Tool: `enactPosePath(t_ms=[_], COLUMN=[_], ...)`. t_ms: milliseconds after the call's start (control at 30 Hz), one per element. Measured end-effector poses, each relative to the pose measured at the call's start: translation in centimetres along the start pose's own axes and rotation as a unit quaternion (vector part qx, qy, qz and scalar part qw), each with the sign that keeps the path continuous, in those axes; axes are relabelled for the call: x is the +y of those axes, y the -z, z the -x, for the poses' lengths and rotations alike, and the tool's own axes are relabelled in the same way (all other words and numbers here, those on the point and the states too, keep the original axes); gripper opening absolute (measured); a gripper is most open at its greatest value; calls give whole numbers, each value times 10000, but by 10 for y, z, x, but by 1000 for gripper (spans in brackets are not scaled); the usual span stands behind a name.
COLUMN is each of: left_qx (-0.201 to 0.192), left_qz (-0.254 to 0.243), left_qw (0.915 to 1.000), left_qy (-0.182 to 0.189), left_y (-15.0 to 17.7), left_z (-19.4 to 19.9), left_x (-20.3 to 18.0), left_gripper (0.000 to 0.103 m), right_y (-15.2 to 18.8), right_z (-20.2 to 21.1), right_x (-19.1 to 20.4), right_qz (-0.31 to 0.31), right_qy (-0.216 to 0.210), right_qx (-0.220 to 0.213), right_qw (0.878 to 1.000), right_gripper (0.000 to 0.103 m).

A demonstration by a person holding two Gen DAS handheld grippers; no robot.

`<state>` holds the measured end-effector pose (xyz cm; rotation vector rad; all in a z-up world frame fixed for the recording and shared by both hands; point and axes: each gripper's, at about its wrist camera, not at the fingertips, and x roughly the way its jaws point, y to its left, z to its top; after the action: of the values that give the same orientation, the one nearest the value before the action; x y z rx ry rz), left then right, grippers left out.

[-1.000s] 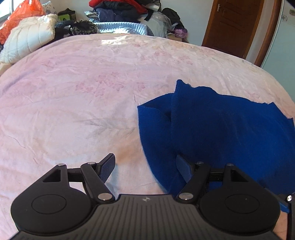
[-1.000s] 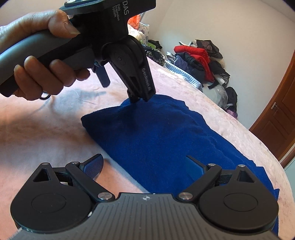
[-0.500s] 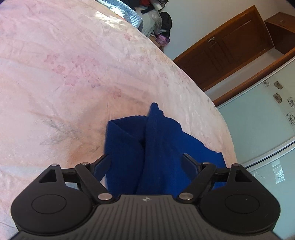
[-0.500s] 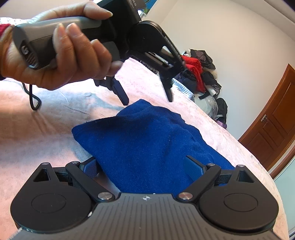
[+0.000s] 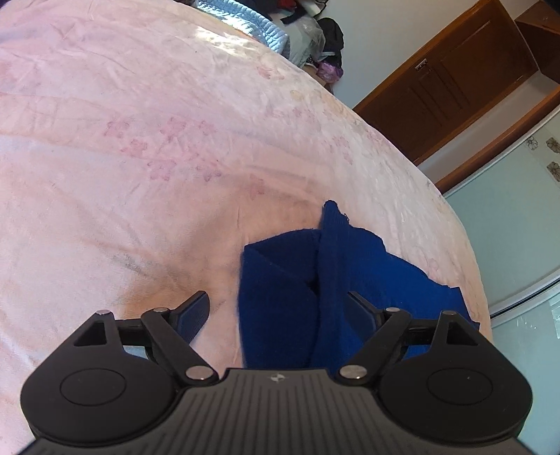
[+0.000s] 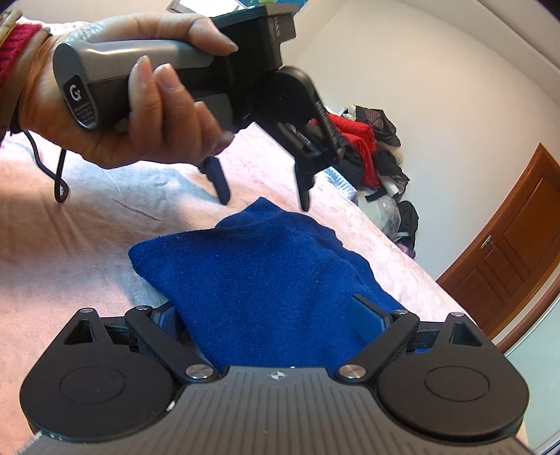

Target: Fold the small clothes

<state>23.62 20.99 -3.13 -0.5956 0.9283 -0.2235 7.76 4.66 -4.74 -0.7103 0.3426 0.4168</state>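
Observation:
A dark blue knitted garment (image 5: 350, 252) lies loosely folded on the pink bedspread (image 5: 140, 175), one edge standing up as a ridge. My left gripper (image 5: 278, 296) hovers over its end; the jaws are opening wide, the cloth lies between them and neither pad presses on it. The right wrist view shows that left gripper (image 6: 264, 203), held by a hand (image 6: 140, 105), pointing down at the garment's (image 6: 266, 266) far corner. My right gripper (image 6: 262, 305) is open at the near edge. Cloth bulges between its fingers and hides part of the left one.
A heap of red and dark clothes (image 6: 364, 147) lies at the far end of the bed, next to a light blue quilt (image 5: 245, 17). A brown wooden door (image 5: 455, 87) and pale glass panels stand beyond the bed's right edge. The gripper's cable (image 6: 61, 182) dangles under the hand.
The left gripper swung over and rolled, now straddling the garment's end, and its jaws spread wider. The right gripper stayed at the near edge, with cloth now covering its left finger.

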Motion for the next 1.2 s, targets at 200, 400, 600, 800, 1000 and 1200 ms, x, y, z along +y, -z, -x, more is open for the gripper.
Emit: enactPosePath(t_ms=[200, 400, 600, 800, 1000, 1200], left_qx=[208, 87, 113, 89, -423, -749], left_qz=[-250, -642, -616, -945, -1843, -2246], left_qw=[9976, 9967, 9980, 9942, 9747, 9599], left_qy=[607, 484, 10, -499, -1189, -1502], left_y=[-10, -10, -16, -9, 10, 20], left_z=[-29, -45, -51, -48, -29, -19], left_x=[-20, -41, -44, -64, -120, -167], left_gripper=[101, 100, 42, 11, 10, 10], right_y=[-1, -7, -11, -11, -4, 14], right_z=[0, -5, -9, -3, 14, 39], right_x=[1, 5, 14, 0, -49, -101], right_qz=[-13, 125, 393, -65, -1284, -2274], right_qy=[13, 39, -307, -638, -1067, -1056], right_qx=[-5, -53, -84, -34, -181, -412], right_qw=[10000, 9999, 9987, 9979, 9858, 9672], right_gripper=[94, 90, 43, 13, 9, 9])
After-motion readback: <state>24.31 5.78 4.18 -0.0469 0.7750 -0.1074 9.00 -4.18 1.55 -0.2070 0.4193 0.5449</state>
